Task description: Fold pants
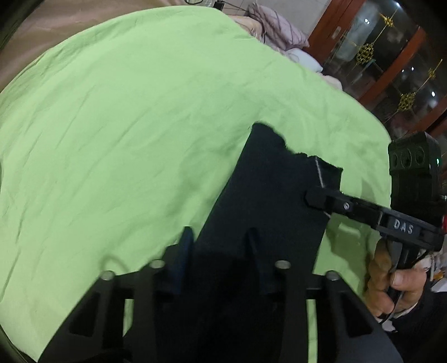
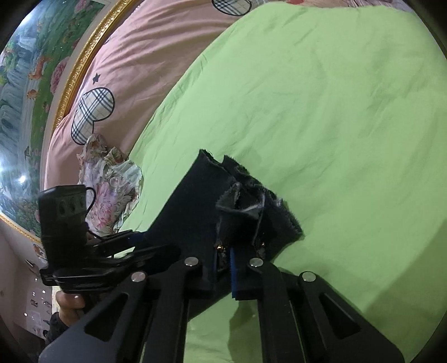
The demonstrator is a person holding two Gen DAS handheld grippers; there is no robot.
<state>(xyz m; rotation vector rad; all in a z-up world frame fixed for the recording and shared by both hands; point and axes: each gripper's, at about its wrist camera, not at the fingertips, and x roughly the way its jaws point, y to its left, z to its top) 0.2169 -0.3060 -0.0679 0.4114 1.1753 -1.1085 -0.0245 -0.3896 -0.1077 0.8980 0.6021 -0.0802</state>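
The dark navy pants (image 1: 268, 195) lie partly lifted over the green sheet (image 1: 125, 125), their frayed end pointing away from me. My left gripper (image 1: 220, 245) is shut on the near edge of the pants. My right gripper (image 1: 313, 199) comes in from the right and is shut on the pants' right edge. In the right wrist view, the pants (image 2: 195, 212) hang bunched from the right gripper (image 2: 223, 268), with the waistband and inner lining showing. The left gripper (image 2: 139, 243) grips the pants' left side there.
The green sheet (image 2: 321, 111) covers a bed with a pink duvet (image 2: 145, 42). A floral cloth (image 2: 109, 181) lies at the sheet's edge. Pillows (image 1: 279, 25) are piled at the far end, with a wooden glass cabinet (image 1: 391, 64) beyond. A gold-framed picture (image 2: 30, 83) hangs beside the bed.
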